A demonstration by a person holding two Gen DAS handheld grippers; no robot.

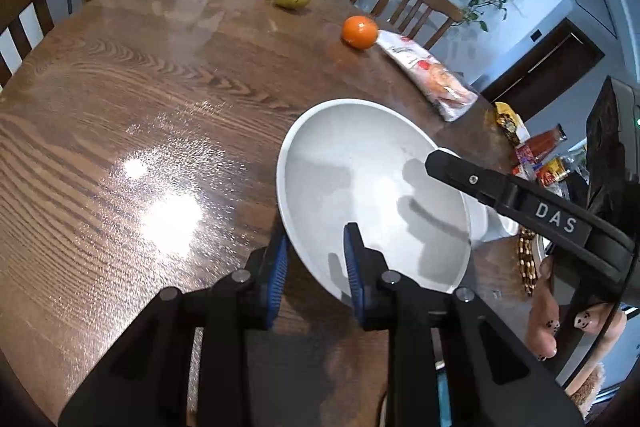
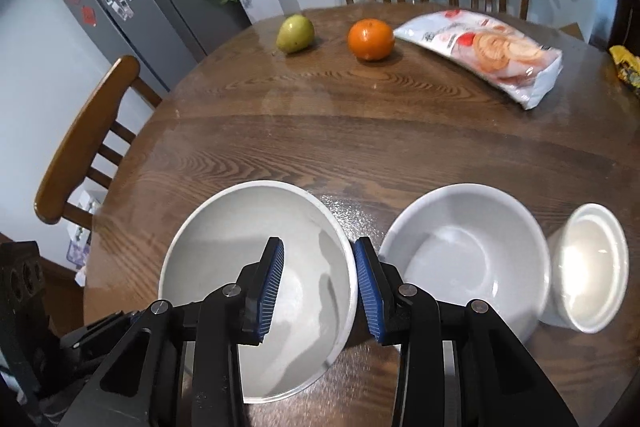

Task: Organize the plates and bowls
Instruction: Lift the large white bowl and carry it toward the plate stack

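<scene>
Now | step: stacking — left gripper (image 1: 316,247) clenched on big bowl's (image 2: 256,267) near-left rim, right gripper (image 2: 318,259) released astride its right rim | next: lift into right-hand bowl (image 2: 464,259).

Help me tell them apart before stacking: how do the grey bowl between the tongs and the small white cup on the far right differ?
The grey bowl is wide and shallow; the white cup is narrow and steep-walled. The grey bowl is matte grey; the white cup is glossy with a bright glare. The right tongs straddle the grey bowl's rim; the white cup stands untouched. Both sit upright and empty.
</scene>
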